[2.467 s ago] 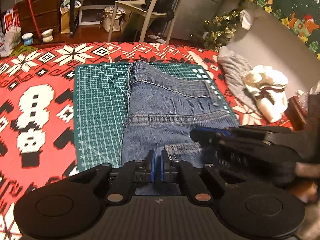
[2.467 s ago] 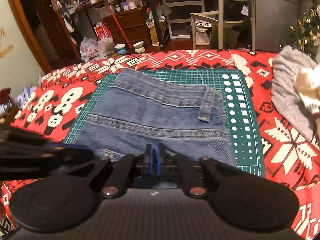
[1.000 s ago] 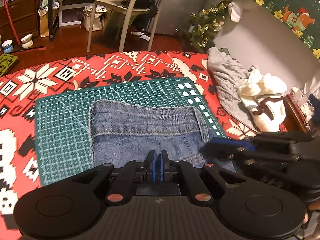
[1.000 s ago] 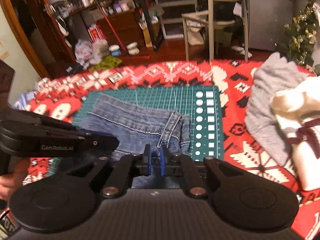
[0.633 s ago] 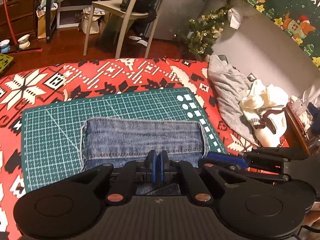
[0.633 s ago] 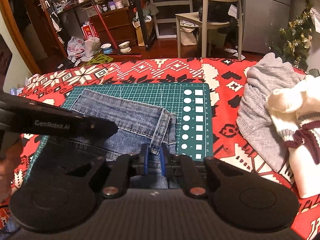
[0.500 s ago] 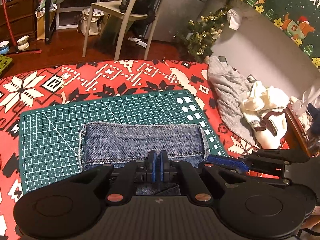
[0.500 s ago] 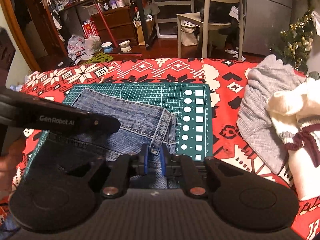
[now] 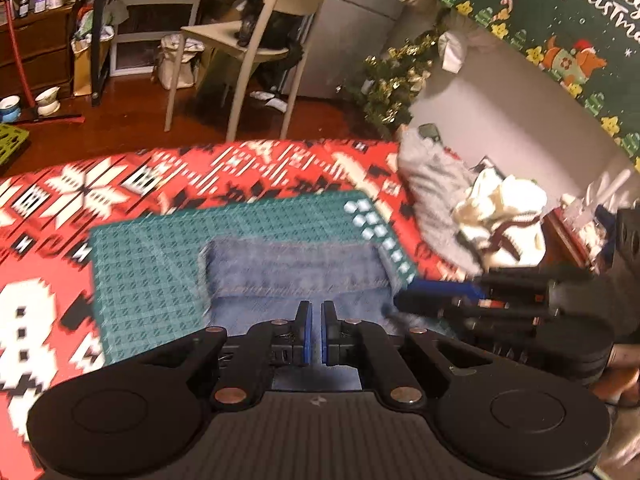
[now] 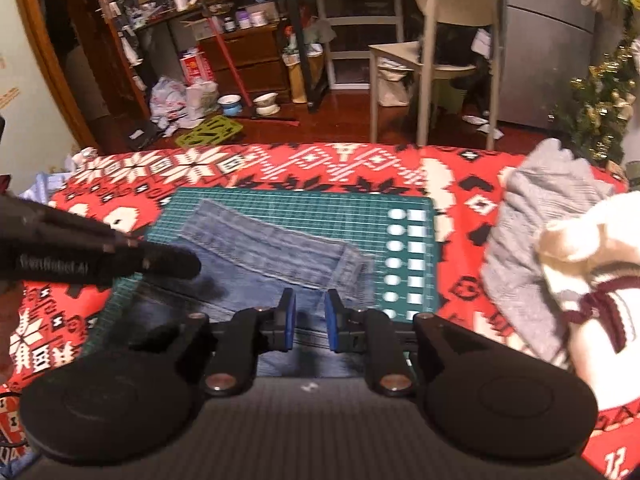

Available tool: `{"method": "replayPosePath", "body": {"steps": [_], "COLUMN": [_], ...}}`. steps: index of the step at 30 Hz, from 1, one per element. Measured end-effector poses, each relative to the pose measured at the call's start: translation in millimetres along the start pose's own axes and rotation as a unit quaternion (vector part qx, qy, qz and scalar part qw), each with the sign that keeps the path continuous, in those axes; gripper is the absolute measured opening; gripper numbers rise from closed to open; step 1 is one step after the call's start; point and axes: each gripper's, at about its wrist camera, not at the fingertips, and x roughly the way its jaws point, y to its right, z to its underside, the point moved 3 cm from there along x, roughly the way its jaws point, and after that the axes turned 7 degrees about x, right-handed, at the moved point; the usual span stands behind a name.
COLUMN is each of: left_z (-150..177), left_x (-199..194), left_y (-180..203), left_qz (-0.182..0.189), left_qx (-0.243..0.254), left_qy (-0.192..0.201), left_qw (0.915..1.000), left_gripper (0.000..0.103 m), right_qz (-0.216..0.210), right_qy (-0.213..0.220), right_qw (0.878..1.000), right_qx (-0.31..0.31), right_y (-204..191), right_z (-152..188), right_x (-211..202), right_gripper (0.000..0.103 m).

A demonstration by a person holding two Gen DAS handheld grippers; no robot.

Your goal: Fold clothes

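Note:
Folded blue jeans point(image 9: 296, 264) lie flat on a green cutting mat point(image 9: 152, 272); the right wrist view shows the jeans point(image 10: 264, 248) with the waistband fold on top. My left gripper point(image 9: 314, 330) hovers over their near edge, shut, and I see no cloth pinched between its pads. Its black fingers point(image 10: 160, 264) reach in from the left in the right wrist view. My right gripper point(image 10: 311, 320) is over the jeans' near right part. Its jaws are opening, and the denim shows below the gap, not pressed. From the left wrist view, the right gripper point(image 9: 404, 300) sits at the jeans' right edge.
A red patterned cloth point(image 9: 80, 192) covers the table. A grey sweater point(image 10: 532, 216) and a cream knit with maroon trim point(image 10: 580, 280) are heaped at the right. Beyond the far edge stand a chair point(image 10: 440, 20) and a small Christmas tree point(image 9: 396, 80).
The right jaws have spread apart and let go of the denim corner, which now lies flat. The left gripper has drawn back and up a little; its pads stay together.

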Motion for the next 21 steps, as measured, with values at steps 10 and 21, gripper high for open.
{"method": "replayPosePath", "body": {"steps": [10, 21], "left_z": [13, -2], "left_x": [32, 32], "left_y": [-19, -15], "left_qz": [-0.007, 0.001], "left_qx": [-0.016, -0.026], "left_qy": [-0.009, 0.002], "left_qw": [0.9998, 0.9997], "left_gripper": [0.003, 0.003], "right_qz": [0.015, 0.014], "right_qy": [-0.022, -0.008], "right_qw": [0.999, 0.999], "right_qx": [-0.022, 0.029], "right_y": [-9, 16], "right_z": [3, -4], "right_x": [31, 27], "right_gripper": [0.000, 0.000]}}
